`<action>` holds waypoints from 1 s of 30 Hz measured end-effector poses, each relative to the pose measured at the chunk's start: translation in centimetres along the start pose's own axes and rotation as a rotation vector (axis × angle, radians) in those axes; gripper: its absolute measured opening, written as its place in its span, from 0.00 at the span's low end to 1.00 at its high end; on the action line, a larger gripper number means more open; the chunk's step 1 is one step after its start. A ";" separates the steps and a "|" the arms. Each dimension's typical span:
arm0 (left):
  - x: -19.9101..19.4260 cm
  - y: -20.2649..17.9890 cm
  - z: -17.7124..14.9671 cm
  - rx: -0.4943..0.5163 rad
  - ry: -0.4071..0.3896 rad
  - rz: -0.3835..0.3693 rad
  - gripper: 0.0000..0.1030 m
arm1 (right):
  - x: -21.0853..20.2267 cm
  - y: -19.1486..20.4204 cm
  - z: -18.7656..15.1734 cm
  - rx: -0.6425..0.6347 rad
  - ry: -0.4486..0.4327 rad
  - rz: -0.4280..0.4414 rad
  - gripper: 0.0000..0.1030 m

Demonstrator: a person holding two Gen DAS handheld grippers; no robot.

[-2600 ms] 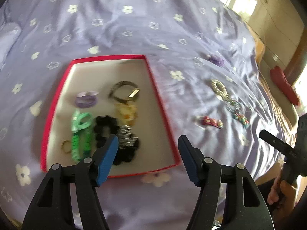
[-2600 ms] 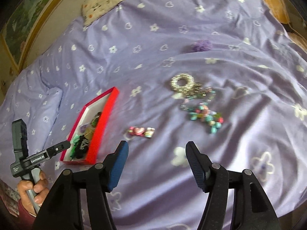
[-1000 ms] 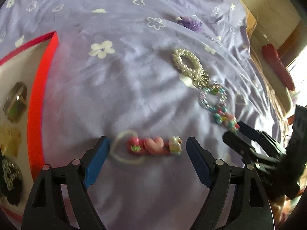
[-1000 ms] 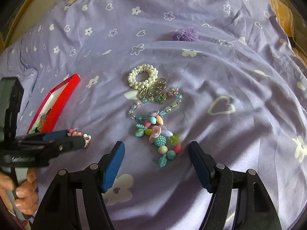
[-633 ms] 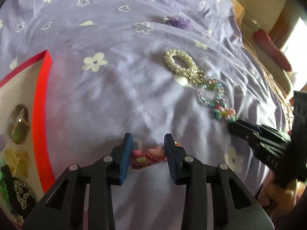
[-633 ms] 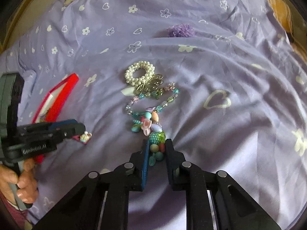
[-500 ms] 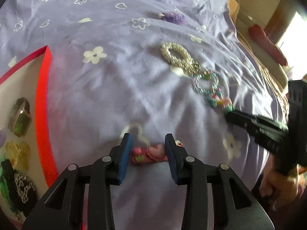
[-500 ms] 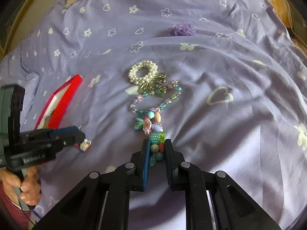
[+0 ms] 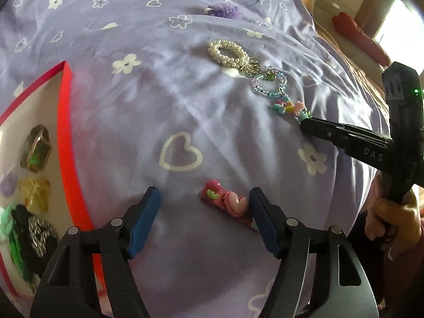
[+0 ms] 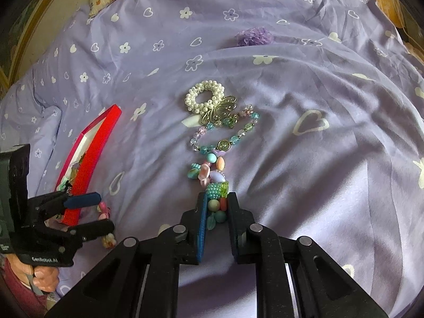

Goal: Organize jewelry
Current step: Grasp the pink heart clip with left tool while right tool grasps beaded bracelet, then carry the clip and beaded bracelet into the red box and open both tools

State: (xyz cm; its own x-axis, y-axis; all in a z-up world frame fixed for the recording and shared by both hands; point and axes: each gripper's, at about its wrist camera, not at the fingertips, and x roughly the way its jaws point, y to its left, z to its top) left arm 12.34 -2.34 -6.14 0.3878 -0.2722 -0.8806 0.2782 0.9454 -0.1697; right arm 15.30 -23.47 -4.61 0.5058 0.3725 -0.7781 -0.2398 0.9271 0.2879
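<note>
right tool clamped on the tail of the chunky bead bracelet lying on the bed sheet; lifting may snag the clear bead bracelet touching it. left tool spread apart around the pink hair clip, which sits against one pad, so closing could slip. red tray left.

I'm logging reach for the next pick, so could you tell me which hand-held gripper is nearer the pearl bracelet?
Right. The right hand-held gripper is shut on the colourful bead bracelet that trails toward the pearl bracelet; the left hand-held gripper is open around the pink hair clip, farther off.
</note>
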 end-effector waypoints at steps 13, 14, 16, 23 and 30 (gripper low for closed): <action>-0.4 -1.5 -0.4 -0.035 -0.057 -0.038 0.34 | -0.9 0.6 -0.3 -0.010 -0.020 -0.009 0.14; -0.9 -1.4 -0.5 -0.038 -0.073 -0.044 0.34 | -1.3 0.8 -0.2 -0.013 -0.032 -0.008 0.14; -1.9 -1.3 -0.6 -0.040 -0.107 -0.048 0.34 | -2.0 1.3 -0.1 -0.017 -0.056 -0.002 0.14; -5.0 -0.1 -0.9 -0.057 -0.178 -0.055 0.34 | -4.6 3.9 0.8 -0.039 -0.129 0.045 0.14; -7.3 1.8 -2.3 -0.094 -0.216 -0.042 0.34 | -5.3 6.9 1.2 -0.076 -0.148 0.093 0.14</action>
State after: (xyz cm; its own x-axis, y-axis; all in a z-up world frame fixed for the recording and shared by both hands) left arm 8.01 1.78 -0.98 0.5598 -0.3337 -0.7584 0.2185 0.9424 -0.2533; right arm 11.97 -18.97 2.15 0.5932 0.4638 -0.6580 -0.3505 0.8846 0.3075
